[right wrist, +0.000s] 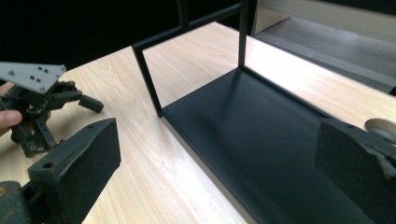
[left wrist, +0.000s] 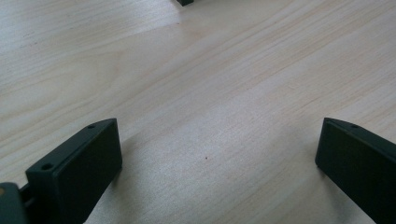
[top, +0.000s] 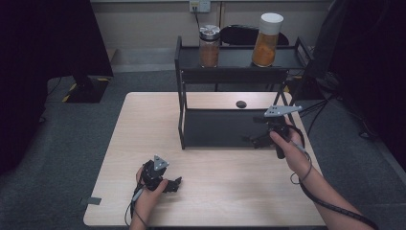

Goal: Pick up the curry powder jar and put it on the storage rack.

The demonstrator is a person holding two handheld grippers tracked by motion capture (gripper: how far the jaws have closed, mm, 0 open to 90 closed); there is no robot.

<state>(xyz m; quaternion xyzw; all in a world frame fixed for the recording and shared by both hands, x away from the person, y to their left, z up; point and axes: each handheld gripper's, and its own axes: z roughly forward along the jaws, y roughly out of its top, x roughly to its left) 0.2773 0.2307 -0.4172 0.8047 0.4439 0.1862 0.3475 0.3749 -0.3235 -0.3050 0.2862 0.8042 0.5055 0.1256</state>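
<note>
My left gripper [top: 174, 184] rests low over the front left of the light wooden table [top: 143, 124], held by a hand. Its jaws stand wide apart over bare wood in the left gripper view [left wrist: 217, 154], nothing between them. My right gripper [top: 253, 140] hovers at the front right corner of a black two-tier rack [top: 215, 127]. In the right gripper view its jaws [right wrist: 215, 140] are spread wide and empty, facing the rack's dark lower shelf [right wrist: 252, 121]. The left gripper [right wrist: 42, 102] also appears there, far off at the left.
On the rack's top shelf stand a silver-lidded jar of brown contents [top: 209, 45] and a taller white-lidded jar of orange contents [top: 267, 40]. A dark round hole [top: 241, 104] sits in the table behind the rack. Grey carpet surrounds the table.
</note>
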